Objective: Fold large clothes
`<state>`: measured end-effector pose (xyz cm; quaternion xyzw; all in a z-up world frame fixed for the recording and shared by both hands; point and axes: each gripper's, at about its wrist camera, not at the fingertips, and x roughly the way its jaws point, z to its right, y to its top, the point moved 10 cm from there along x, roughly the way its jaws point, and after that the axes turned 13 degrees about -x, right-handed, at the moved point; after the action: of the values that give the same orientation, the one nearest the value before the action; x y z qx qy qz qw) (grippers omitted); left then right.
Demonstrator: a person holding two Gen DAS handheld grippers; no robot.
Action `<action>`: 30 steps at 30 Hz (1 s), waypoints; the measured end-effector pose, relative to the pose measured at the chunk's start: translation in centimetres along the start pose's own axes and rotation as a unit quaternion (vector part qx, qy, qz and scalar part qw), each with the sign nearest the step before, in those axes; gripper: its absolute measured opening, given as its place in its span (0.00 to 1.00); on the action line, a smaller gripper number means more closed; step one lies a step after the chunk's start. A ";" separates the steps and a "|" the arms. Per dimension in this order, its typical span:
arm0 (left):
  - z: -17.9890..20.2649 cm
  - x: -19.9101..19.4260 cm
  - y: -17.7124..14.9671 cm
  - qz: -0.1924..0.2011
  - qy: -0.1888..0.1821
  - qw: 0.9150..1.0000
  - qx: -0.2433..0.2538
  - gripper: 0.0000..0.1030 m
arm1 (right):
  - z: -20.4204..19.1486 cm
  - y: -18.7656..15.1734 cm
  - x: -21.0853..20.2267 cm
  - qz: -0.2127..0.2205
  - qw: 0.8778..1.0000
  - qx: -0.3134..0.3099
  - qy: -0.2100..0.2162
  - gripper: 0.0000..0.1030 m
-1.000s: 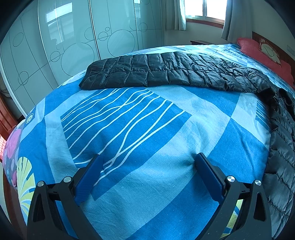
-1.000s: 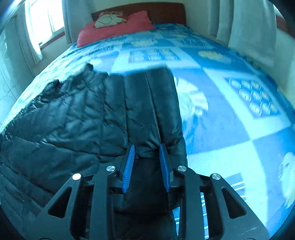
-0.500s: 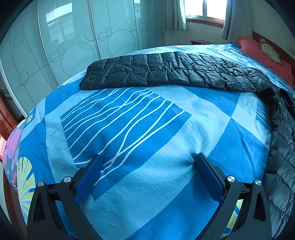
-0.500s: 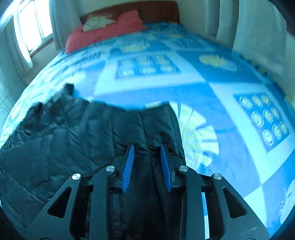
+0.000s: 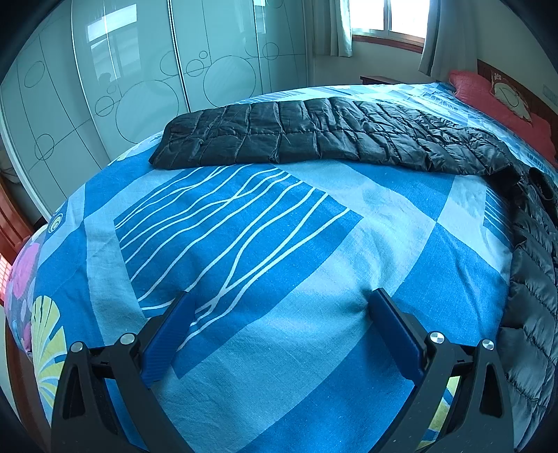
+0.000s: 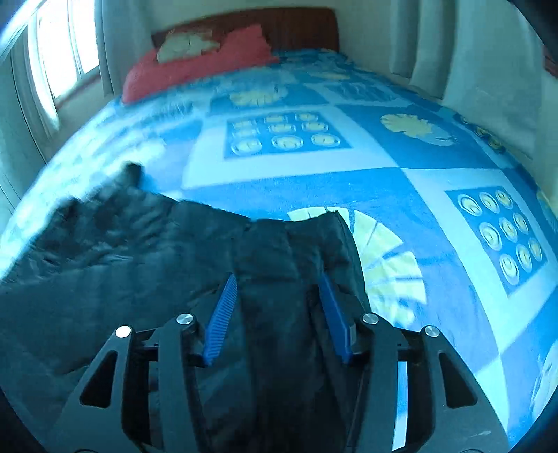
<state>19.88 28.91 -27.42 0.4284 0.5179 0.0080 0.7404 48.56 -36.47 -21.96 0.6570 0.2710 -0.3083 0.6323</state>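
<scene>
1. We see one black quilted puffer jacket lying on the bed, its stitched panels shiny and creased; a long sleeve stretches flat across the bed well ahead of our left tool, and the body runs down the right edge of that view.
2. Our left tool is released, its two blue fingers spread wide and resting on the blue patterned bedspread, apart from the jacket.
3. In the right wrist view the jacket fills the area ahead and to the left of our right tool.
4. Our right tool has a fold of the jacket between its two blue fingers; the gap is part open, and we cannot tell whether they pinch it.
5. We count one red pillow far ahead by the dark wooden headboard.
6. Glass wardrobe doors with circle patterns stand beyond the sleeve.
</scene>
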 end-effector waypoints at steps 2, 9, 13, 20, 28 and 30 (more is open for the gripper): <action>0.0 0.0 0.0 0.001 0.000 1.000 0.000 0.96 | -1.2 -1.2 -2.1 0.013 1.000 -0.004 0.003 0.50; 0.0 0.0 0.1 0.000 -0.001 1.000 -0.001 0.96 | -5.8 -5.8 -4.6 0.008 0.998 -0.055 -0.003 0.63; 0.0 0.0 0.0 -0.001 -0.001 1.000 -0.001 0.96 | -6.5 -7.4 -2.5 -0.018 0.997 -0.070 -0.017 0.71; 0.0 0.0 0.0 -0.014 -0.005 1.000 -0.005 0.96 | -6.8 -7.8 -2.2 -0.009 0.996 -0.082 -0.029 0.74; -0.6 -0.2 1.2 -0.029 -0.056 0.997 -0.041 0.96 | -6.8 -7.9 -2.4 -0.004 0.996 -0.085 -0.027 0.76; -0.9 0.1 2.3 -0.024 -0.076 0.994 -0.071 0.96 | -6.8 -7.9 -2.4 -0.003 0.996 -0.086 -0.028 0.76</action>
<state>20.15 30.96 -26.10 0.3616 0.4683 -0.0058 0.8062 41.47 -29.14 -25.31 0.5908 0.2807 -0.3037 0.6928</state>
